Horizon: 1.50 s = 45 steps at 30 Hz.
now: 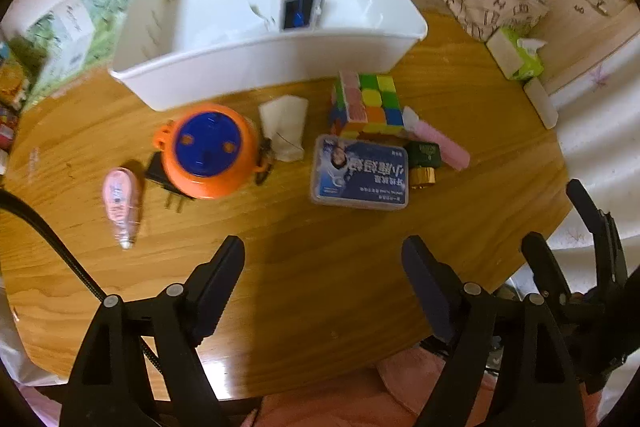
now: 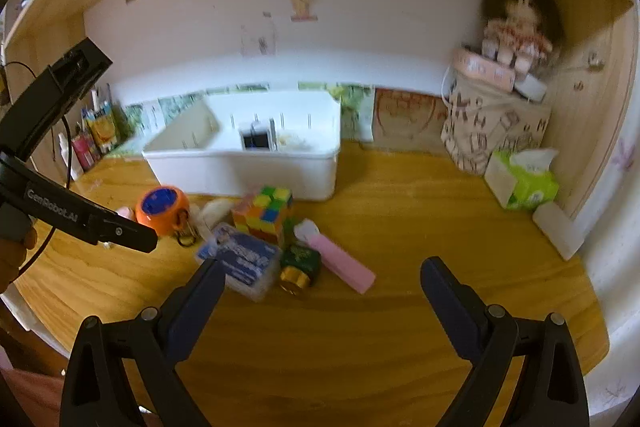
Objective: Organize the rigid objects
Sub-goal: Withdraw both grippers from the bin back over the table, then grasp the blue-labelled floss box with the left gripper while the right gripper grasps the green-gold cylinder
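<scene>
Here, both grippers hang over a wooden desk (image 1: 320, 287). Left gripper (image 1: 324, 255): jaws wide apart, nothing between them, bare wood beneath. Right gripper (image 2: 320, 275): jaws likewise spread and empty; its left finger overlaps the blue-label case (image 2: 240, 259) in the picture, contact not clear.

Loose items cluster mid-desk, in front of the white bin (image 1: 264, 59). Taking the puzzle cube (image 1: 370, 103) as centre in the left wrist view: bin at 11 o'clock, crumpled tissue (image 1: 284, 127) at 9, orange-and-blue round toy (image 1: 208, 151) farther out at 8, blue-label case at 6, green-and-gold small bottle (image 1: 424, 159) at 4, pink bar (image 1: 440, 143) at 3, touching or just beside the cube.

Left wrist view only: pink correction-tape dispenser (image 1: 122, 207) at 8 o'clock of the orange toy, a black plug (image 1: 168, 187) tucked against the toy, and the bin's interior with one small boxed item (image 1: 300, 7) standing inside.

Right wrist view only: back wall with stickers, a doll (image 2: 516, 31) on top of a patterned bag (image 2: 488, 123), the left gripper's body entering at 9 o'clock. Green tissue box (image 2: 520, 183) at 3 o'clock of the bin, seen in both.
</scene>
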Motion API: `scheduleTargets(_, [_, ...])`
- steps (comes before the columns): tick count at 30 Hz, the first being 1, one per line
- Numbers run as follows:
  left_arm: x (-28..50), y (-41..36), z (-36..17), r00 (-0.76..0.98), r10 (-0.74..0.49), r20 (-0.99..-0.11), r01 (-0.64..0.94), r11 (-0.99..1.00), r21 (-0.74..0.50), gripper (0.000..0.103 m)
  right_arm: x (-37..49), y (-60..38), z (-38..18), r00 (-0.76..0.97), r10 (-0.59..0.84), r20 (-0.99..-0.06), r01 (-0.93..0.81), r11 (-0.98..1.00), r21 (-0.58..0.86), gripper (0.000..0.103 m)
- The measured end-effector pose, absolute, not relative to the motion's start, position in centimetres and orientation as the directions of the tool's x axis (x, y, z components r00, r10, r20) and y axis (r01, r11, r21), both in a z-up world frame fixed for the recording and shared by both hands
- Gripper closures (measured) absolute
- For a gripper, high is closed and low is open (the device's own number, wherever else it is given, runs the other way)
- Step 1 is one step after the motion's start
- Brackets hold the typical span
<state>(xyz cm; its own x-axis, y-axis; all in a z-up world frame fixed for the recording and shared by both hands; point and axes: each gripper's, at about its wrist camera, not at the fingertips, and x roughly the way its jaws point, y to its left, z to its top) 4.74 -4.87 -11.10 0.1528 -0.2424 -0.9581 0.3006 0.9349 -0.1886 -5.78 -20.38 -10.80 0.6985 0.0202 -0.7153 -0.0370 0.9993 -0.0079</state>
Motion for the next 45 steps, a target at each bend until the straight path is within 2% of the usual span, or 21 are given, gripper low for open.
scheduleTargets(14, [7.6,-9.4,-15.3,0.018,-0.196,-0.98,0.345,0.922,-0.178,0.016,-2.5,-21.6,-15.8,0.552,0.089,-0.829,-0.086,0.995,0.049,0.004])
scheduleTargets(19, [8.6,-10.4,-16.3,-0.013,-0.172,-0.985,0.363,0.917,-0.165,0.016,-1.4,-20.7,-17.3,0.529,0.09,-0.844,-0.157,0.988,0.006,0.005])
scheduleTargets(33, [10.5,-11.3,-17.9,-0.056,-0.12,-0.991,0.363,0.922,-0.132,0.016,0.2,-18.6,-19.9,0.514,0.152,-0.844,-0.377,0.924,-0.064,0.027])
scheduleTargets(38, [10.8,-11.8,-18.5,-0.081,-0.11,-0.991,0.362,0.923,-0.132,0.016,0.2,-18.3,-20.6,0.509,0.16,-0.846,-0.423,0.902,-0.084,0.029])
scheduleTargets(45, [11.1,-12.2,-19.6,-0.112,-0.12,-0.986,0.333,0.931,-0.151,0.011,0.3,-18.0,-21.2,0.503,0.171,-0.848,-0.47,0.877,-0.102,0.029])
